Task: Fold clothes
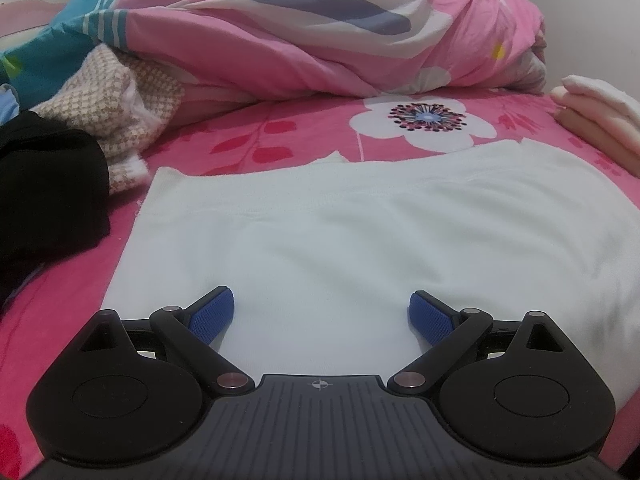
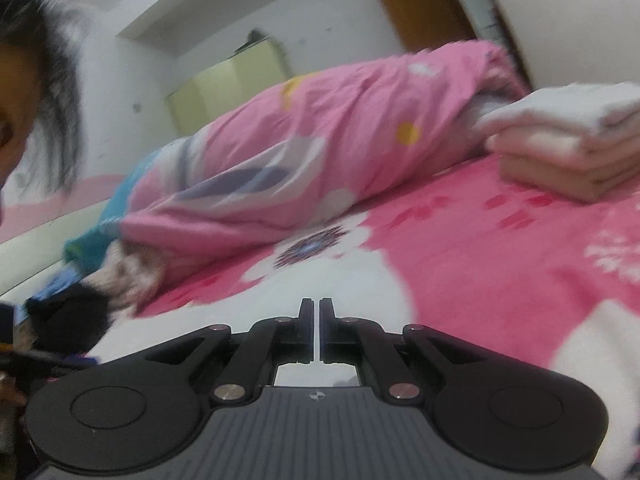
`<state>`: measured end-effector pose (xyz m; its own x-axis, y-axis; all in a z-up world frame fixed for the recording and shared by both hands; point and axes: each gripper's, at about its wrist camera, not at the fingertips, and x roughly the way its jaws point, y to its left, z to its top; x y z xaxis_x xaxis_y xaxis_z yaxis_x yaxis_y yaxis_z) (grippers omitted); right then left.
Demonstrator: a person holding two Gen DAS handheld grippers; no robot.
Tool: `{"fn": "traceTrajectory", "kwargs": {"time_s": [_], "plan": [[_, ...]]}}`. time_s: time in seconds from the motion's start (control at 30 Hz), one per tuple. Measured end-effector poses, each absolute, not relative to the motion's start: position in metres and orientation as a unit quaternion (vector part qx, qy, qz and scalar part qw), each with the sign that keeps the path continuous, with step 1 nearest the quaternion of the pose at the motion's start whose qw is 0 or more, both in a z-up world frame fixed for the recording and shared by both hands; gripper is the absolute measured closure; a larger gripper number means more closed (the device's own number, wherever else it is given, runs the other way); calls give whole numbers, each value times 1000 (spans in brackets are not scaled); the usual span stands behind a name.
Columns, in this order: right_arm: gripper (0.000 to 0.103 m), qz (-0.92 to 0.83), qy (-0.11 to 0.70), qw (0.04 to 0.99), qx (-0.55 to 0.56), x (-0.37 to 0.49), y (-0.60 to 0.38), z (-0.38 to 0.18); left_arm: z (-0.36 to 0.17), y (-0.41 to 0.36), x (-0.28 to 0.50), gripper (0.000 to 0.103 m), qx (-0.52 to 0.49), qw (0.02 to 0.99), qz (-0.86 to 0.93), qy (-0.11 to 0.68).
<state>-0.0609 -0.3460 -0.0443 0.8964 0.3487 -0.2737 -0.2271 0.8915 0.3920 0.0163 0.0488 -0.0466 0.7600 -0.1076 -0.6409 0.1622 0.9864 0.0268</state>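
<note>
A white garment (image 1: 340,232) lies spread flat on the pink floral bed sheet (image 1: 280,136). My left gripper (image 1: 322,304) stands open just over its near part, the blue pads (image 1: 212,312) wide apart with only flat cloth between them. In the right wrist view, which is tilted, my right gripper (image 2: 319,304) is shut, its fingers together low over the white garment (image 2: 352,280). A thin white sliver shows between the fingers; I cannot tell whether cloth is pinched there.
A crumpled pink duvet (image 1: 320,40) fills the back of the bed. A folded stack of pale clothes (image 1: 600,120) sits at the right. A beige checked garment (image 1: 120,108) and a black garment (image 1: 48,184) lie at the left. A person's head (image 2: 36,60) is at the left edge.
</note>
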Motion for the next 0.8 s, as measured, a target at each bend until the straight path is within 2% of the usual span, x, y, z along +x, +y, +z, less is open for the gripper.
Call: {"fn": "traceTrajectory", "kwargs": {"time_s": [0.2,0.23,0.37,0.47,0.57,0.8], "plan": [[102,264,241,927,115,-23,-289,-50,-47,49,16,7,40,938,-72,337],[103,237,255,932,105,-12,-288,-53,-48,49,16,7,40,938,-72,337],[100,-21,191,964,182,-9,-360,-46,-48,51,16,7,40,938,-72,336],[98,-92,154,963,201,-29,-387,-40,-46,51,18,7,41,937,-67,339],[85,-39,176,958,223,-30,-374,-46,-40,54,15,7,35,941,-54,333],[84,124,223,950,178,3,-290,-39,-19,45,23,7,61,949,-42,307]]}}
